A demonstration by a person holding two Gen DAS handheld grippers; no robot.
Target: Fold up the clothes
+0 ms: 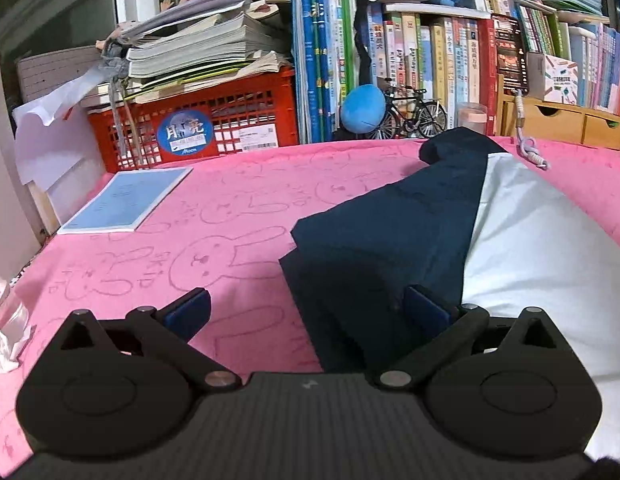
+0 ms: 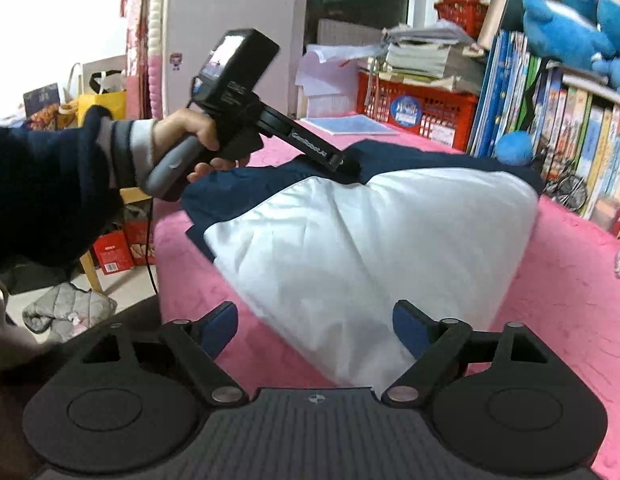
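Our navy-and-white garment point(image 2: 370, 232) lies partly folded on the pink bed point(image 1: 230, 208); we hold both the left gripper point(image 1: 306, 312) and right gripper point(image 2: 314, 328) fingers wide, gripping nothing, ready for its edges

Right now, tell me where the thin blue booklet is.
In the left wrist view the blue booklet lies flat on the pink sheet, far left, just in front of the red crate and well left of the navy-and-white garment.
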